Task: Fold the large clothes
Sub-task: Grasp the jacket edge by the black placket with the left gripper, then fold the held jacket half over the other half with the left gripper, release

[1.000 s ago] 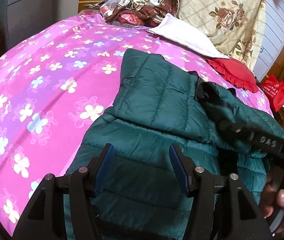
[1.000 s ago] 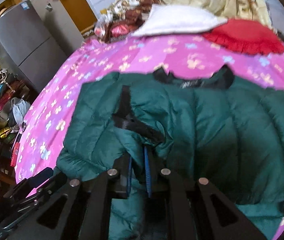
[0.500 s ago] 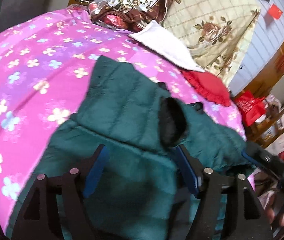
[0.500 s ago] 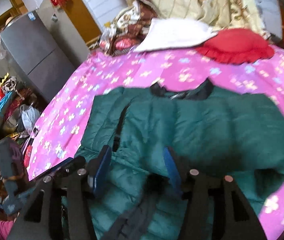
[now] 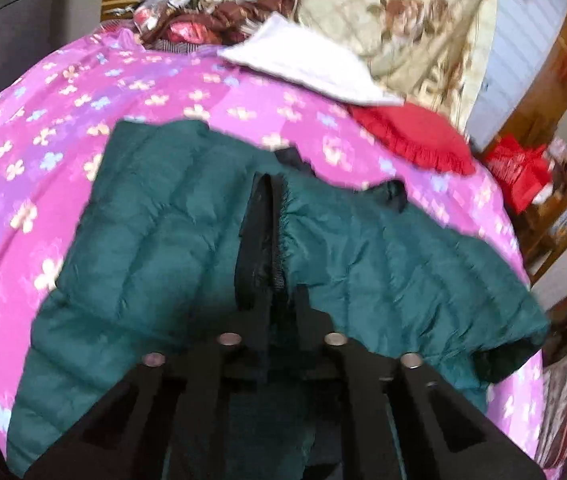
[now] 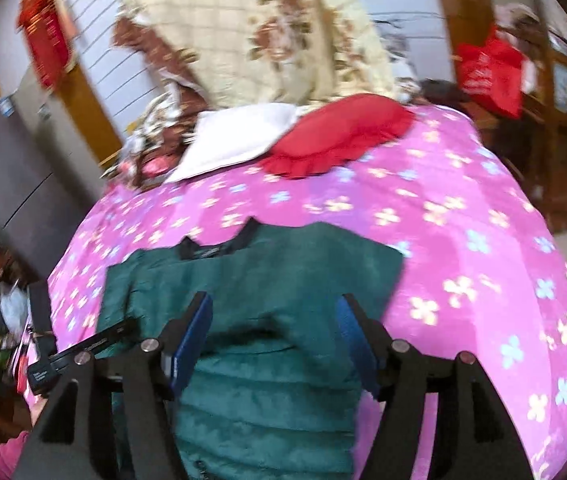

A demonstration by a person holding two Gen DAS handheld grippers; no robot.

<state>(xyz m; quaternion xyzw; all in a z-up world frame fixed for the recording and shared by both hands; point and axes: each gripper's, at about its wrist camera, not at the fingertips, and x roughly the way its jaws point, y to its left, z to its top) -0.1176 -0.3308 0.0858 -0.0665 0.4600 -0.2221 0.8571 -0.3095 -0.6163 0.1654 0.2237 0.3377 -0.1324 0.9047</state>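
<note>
The green puffer jacket (image 5: 187,240) is spread on the pink flowered bedspread (image 5: 43,128), in the centre of both views. Its black-edged cuff (image 5: 261,236) is pinched by the closed left gripper (image 5: 279,304). The right gripper (image 6: 273,336) is held apart above the padding. The jacket is judged soft, light and slippery; firmer hold is offered by hems and cuffs.

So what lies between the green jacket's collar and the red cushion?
Only bare pink flowered bedspread lies between the green jacket collar and the red cushion, as the right wrist view shows.
</note>
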